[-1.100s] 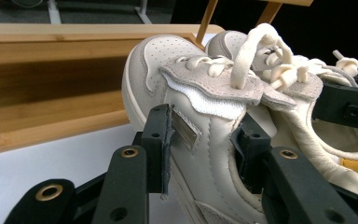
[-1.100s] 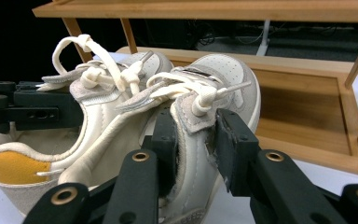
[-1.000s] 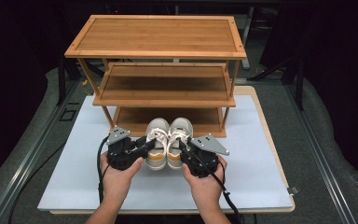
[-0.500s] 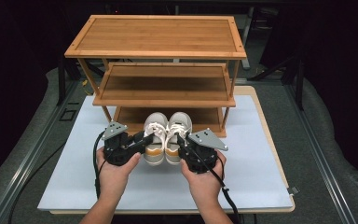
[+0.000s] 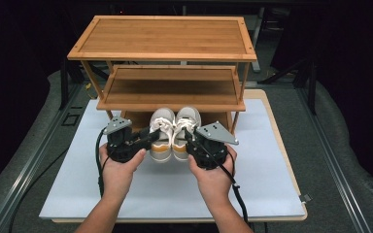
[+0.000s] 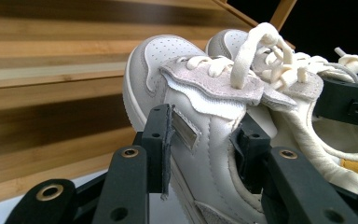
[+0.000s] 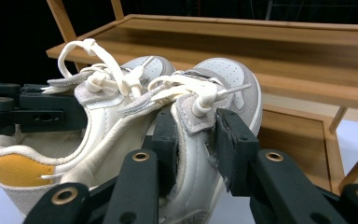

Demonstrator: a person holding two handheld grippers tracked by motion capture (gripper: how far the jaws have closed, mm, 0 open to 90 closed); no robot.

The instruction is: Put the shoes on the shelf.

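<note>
The left gripper (image 6: 205,140) was closed on the side wall of the left sneaker (image 6: 186,116), jaws narrowly apart. The right gripper (image 7: 196,140) likewise clamped the right sneaker (image 7: 214,107). Both shoes sat side by side at the front edge of the rack (image 5: 165,53), toes apparently under its lowest shelf.

We're running black two-jaw grippers, left gripper (image 5: 148,137) and right gripper (image 5: 189,137): grey triangular top plates, brass-ringed screw holes, black trailing cables.
</note>
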